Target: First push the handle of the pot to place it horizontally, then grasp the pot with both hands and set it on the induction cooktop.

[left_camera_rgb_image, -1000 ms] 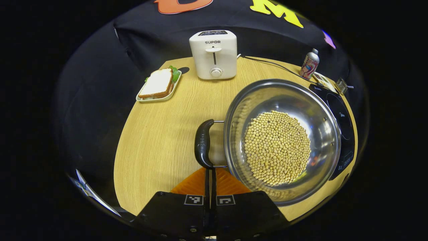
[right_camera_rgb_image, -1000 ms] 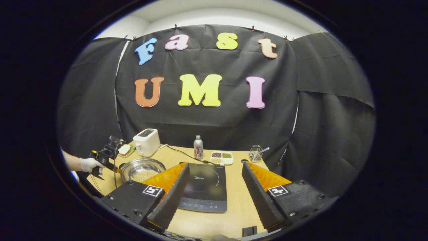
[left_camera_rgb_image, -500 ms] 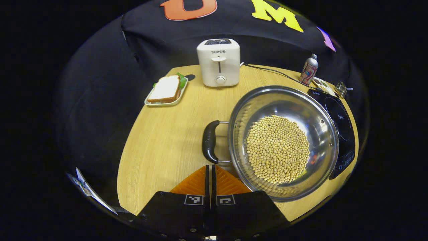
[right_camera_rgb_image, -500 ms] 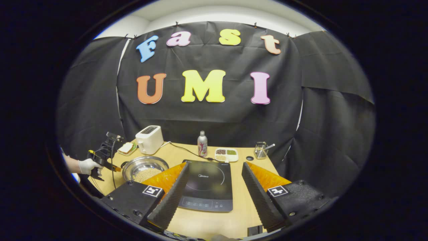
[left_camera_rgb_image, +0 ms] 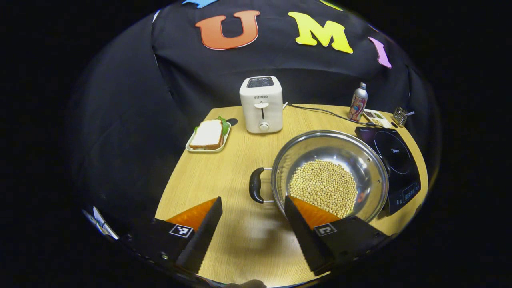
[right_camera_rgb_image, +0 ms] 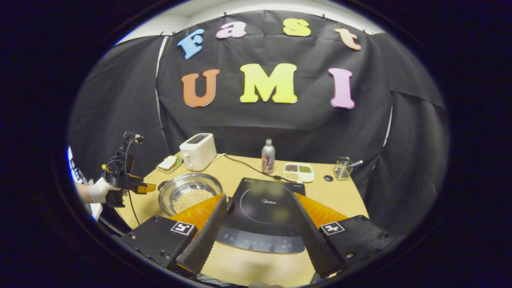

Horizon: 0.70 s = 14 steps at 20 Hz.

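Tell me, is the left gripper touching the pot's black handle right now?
Apart. In the left gripper view, the open left gripper sits short of the black handle of the pot, with bare table showing between them.

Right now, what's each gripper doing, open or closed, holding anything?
Left gripper: open, holding nothing, short of the pot handle.
Right gripper: open, empty.

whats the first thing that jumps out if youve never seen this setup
The shiny steel pot, its bottom covered in pale beans, sits mid-table with its black handle pointing at the open left gripper. Right beside it lies the black cooktop, framed between the open right gripper. At the back edge stands a white toaster, with a sandwich on a tray to its left.
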Available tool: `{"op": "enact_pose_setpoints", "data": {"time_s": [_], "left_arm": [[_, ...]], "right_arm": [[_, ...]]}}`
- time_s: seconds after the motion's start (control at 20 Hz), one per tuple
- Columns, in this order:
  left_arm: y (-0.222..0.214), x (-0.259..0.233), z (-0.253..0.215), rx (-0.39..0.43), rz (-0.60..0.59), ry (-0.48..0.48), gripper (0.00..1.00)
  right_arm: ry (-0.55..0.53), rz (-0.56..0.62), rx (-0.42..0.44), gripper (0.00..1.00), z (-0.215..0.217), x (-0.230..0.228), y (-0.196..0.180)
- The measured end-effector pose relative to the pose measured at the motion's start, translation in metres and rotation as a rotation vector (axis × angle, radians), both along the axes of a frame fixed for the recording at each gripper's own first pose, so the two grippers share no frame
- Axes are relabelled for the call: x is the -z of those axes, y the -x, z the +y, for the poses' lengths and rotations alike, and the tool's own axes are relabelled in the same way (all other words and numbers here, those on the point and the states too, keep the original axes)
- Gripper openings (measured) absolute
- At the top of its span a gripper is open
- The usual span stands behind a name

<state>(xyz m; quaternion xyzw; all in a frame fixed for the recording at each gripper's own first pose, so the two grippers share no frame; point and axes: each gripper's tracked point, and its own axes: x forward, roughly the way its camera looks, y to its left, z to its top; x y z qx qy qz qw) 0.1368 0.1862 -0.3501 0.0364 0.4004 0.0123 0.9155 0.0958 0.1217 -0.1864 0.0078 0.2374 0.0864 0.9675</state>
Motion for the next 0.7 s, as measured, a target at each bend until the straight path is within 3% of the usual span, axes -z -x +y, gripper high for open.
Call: {"op": "enact_pose_setpoints", "data": {"time_s": [0.05, 0.35, 0.5, 0.55, 0.65, 0.7], "left_arm": [[-0.006, -0.003, -0.003, 0.003, -0.014, 0.009, 0.98], [-0.029, -0.001, -0.008, 0.007, -0.017, -0.019, 0.97], [-0.041, 0.012, -0.009, -0.006, 0.012, -0.012, 0.97], [-0.045, 0.017, -0.007, -0.011, 0.028, -0.013, 0.97], [-0.049, 0.029, -0.001, -0.024, 0.057, -0.022, 0.97], [-0.051, 0.034, 0.001, -0.027, 0.067, -0.024, 0.98]], "right_arm": [[-0.009, 0.03, -0.019, 0.99, 0.01, 0.01, -0.009], [-0.081, 0.191, -0.081, 1.0, 0.064, 0.064, -0.053], [-0.089, 0.261, -0.095, 0.92, 0.086, 0.092, -0.072], [-0.077, 0.277, -0.101, 0.97, 0.091, 0.102, -0.081], [-0.075, 0.332, -0.11, 0.92, 0.103, 0.123, -0.089], [-0.075, 0.348, -0.103, 0.96, 0.105, 0.132, -0.098]]}}
